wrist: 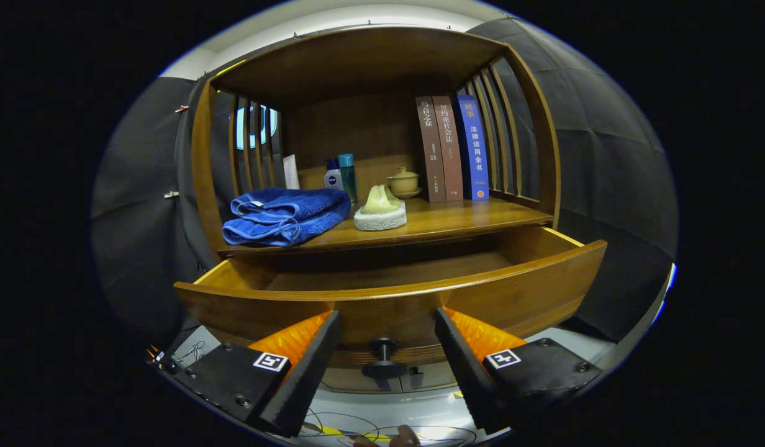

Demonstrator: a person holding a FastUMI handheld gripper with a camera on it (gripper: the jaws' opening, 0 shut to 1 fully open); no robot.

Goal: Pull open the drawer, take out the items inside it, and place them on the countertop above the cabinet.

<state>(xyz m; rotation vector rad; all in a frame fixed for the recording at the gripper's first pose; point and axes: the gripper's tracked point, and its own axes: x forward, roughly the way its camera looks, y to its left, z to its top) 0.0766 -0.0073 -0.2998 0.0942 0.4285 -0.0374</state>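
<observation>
The drawer [395,292] stands pulled out from the cabinet, its curved front panel running crosswise just ahead of the gripper [387,338], and everything here is best placed against that front panel. The fingers are spread wide and hold nothing; the drawer's dark knob [384,357] sits in the gap between them, touching neither. Behind the panel lies the drawer's inside, and what can be seen of its floor looks bare (the near part is hidden by the panel, so whether items lie there cannot be told). Above and behind the panel is the countertop [457,220], carrying a folded blue towel [286,216], a pale soap-like piece on a white sponge [380,211], a lidded cup [403,181], bottles [341,175] and three books [452,148]. My judgement is that the next reach goes up and over the panel, then down into the drawer.
</observation>
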